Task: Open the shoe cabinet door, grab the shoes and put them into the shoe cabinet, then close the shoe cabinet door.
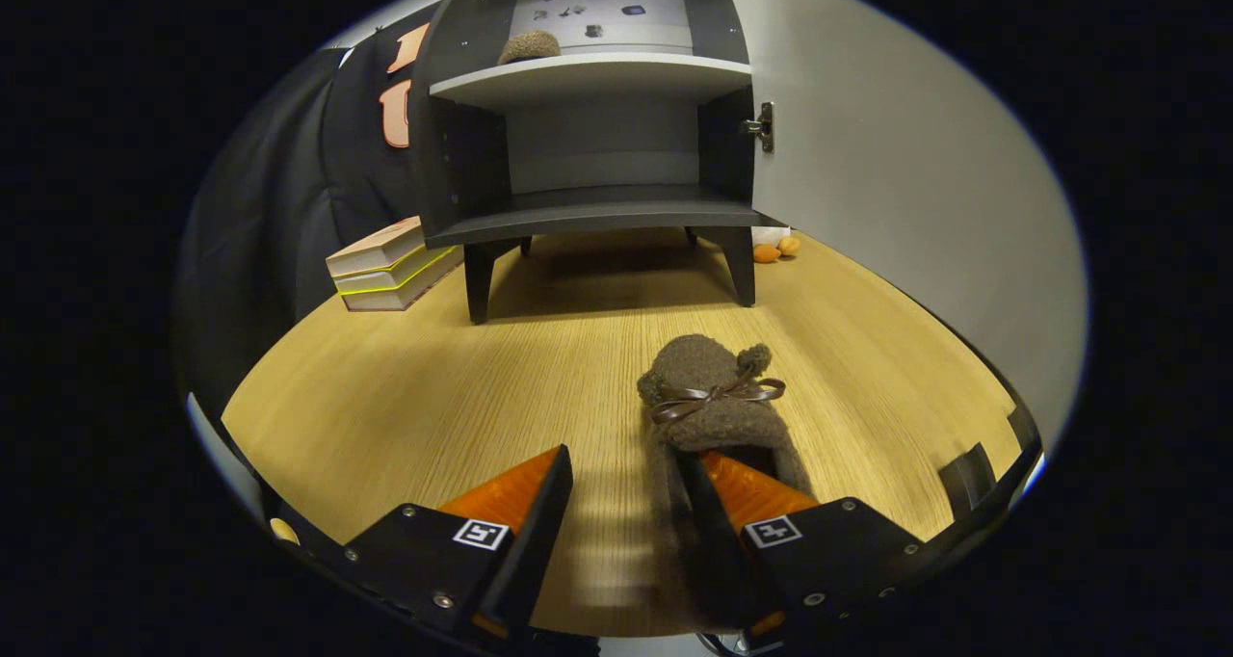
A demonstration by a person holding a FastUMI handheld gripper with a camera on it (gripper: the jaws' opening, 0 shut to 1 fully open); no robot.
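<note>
Shoes come first: a brown fuzzy slipper (718,402) with two pompoms and a thin brown ribbon bow lies on the wooden tabletop (405,397), toe pointing toward the cabinet. Its heel end reaches back to the gripper (631,469), whose fingers stand wide apart. One finger (742,488) sits at the slipper's opening, seemingly inside it, while the other finger hangs over bare wood well to the side, so the slipper's near wall lies between the two without being pinched.

Beyond the slipper stands the shoe cabinet (588,137), a dark unit on short legs. Its pale door (896,156) is swung fully open on a metal hinge (763,125). A second brown slipper (528,46) rests on the white upper shelf (597,71), toward the side away from the door. The lower shelf is dark.

A stack of books (390,264) lies on the tabletop just beside the cabinet's front leg, on the side away from the door. Two small orange objects (776,249), too small to identify, sit behind the other front leg, below the open door.
</note>
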